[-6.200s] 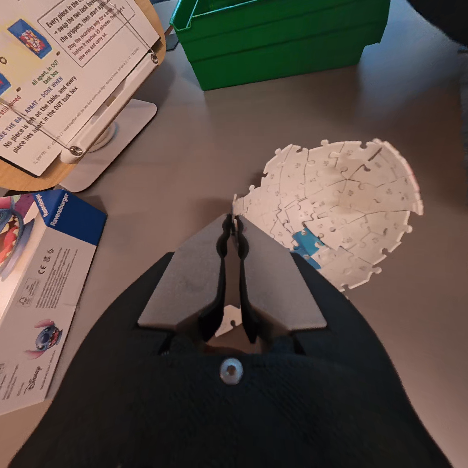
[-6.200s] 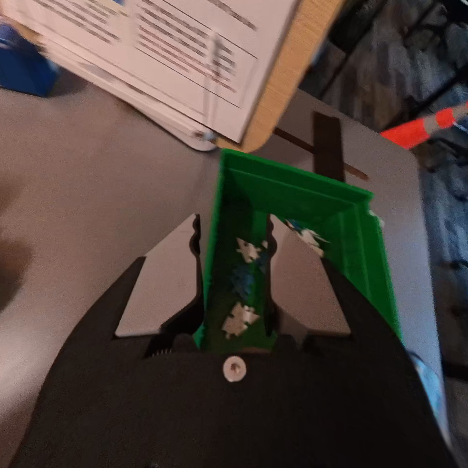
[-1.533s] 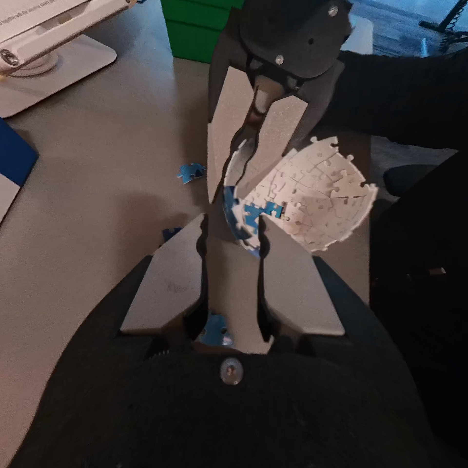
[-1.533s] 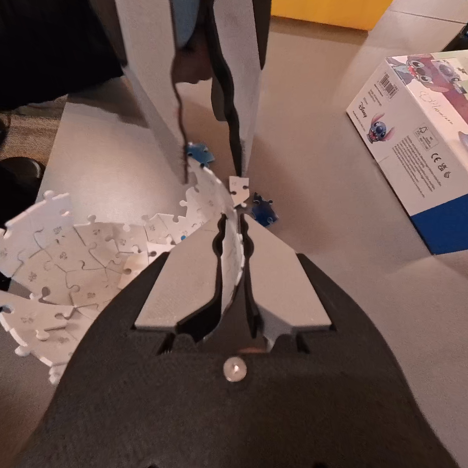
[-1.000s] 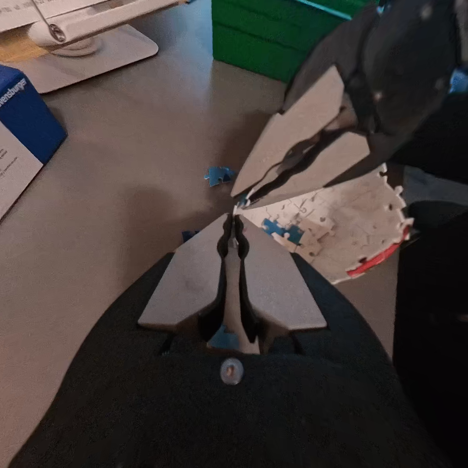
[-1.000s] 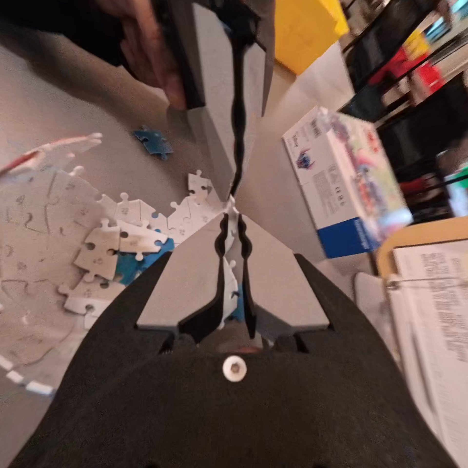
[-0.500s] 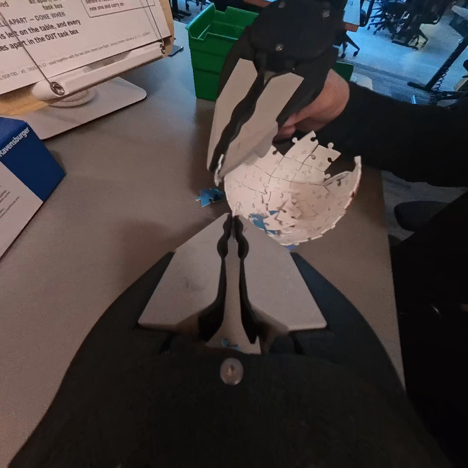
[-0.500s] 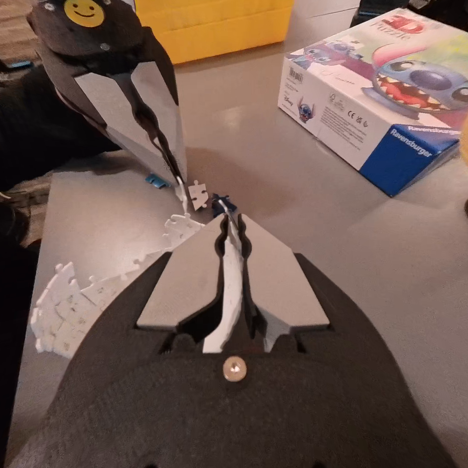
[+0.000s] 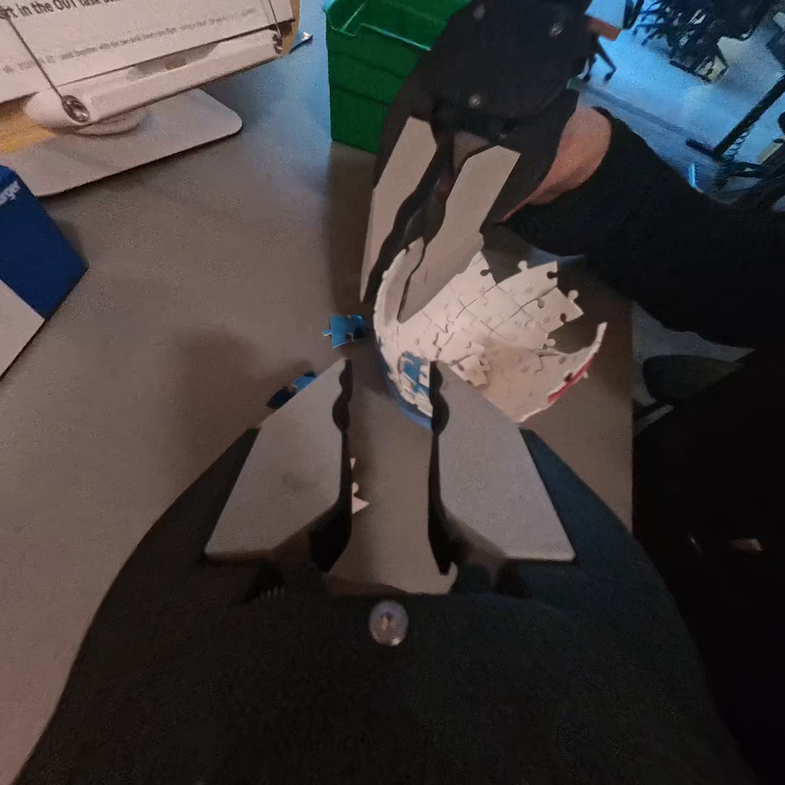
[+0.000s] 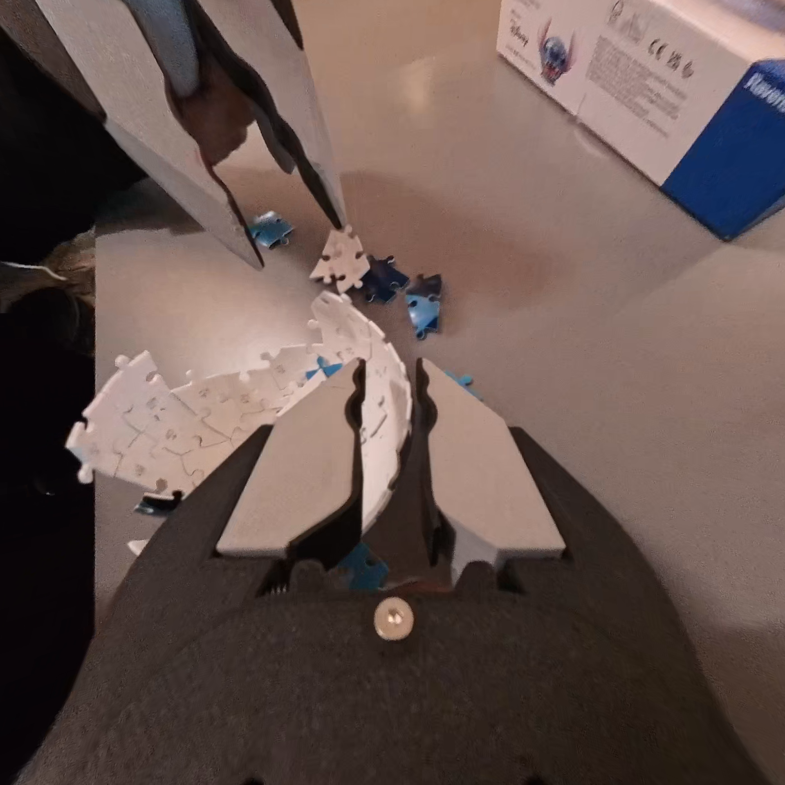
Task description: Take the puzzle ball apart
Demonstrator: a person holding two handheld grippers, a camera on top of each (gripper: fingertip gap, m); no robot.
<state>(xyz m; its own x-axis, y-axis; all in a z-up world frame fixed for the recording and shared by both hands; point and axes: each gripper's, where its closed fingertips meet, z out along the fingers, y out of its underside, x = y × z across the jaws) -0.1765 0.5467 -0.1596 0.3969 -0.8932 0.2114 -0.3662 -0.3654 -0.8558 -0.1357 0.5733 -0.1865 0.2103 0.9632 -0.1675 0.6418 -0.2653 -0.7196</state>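
left gripper (image 9: 388, 367) – jaws standing wide apart, nothing between the pads; bare table (image 9: 170, 297) shows through the gap. it hangs just short of the puzzle shell (image 9: 488, 323).

right gripper (image 10: 391, 365) – jaws part open and straddling the shell's rim, one finger inside the bowl, one outside. the wall stands between the pads but does not look pinched. whether the shell rests on the table or hangs, cannot tell.

shell: a thin curved bowl of interlocked pieces, matt white inside, blue and a streak of red on the outer face. rim ragged, knobs and sockets sticking out; a gap near the bottom shows blue.

loose pieces on the table beside it: a white piece (image 10: 340, 259) right at one left fingertip, a dark blue piece (image 10: 384, 278), a lighter blue piece (image 10: 422, 310), more blue ones near the shell. most of the bowl is joined.

around: green bin (image 9: 365, 76) beyond, printed cardboard box (image 10: 637, 85) to one side, sheet on a white stand (image 9: 127, 63). table is smooth, grey-brown.
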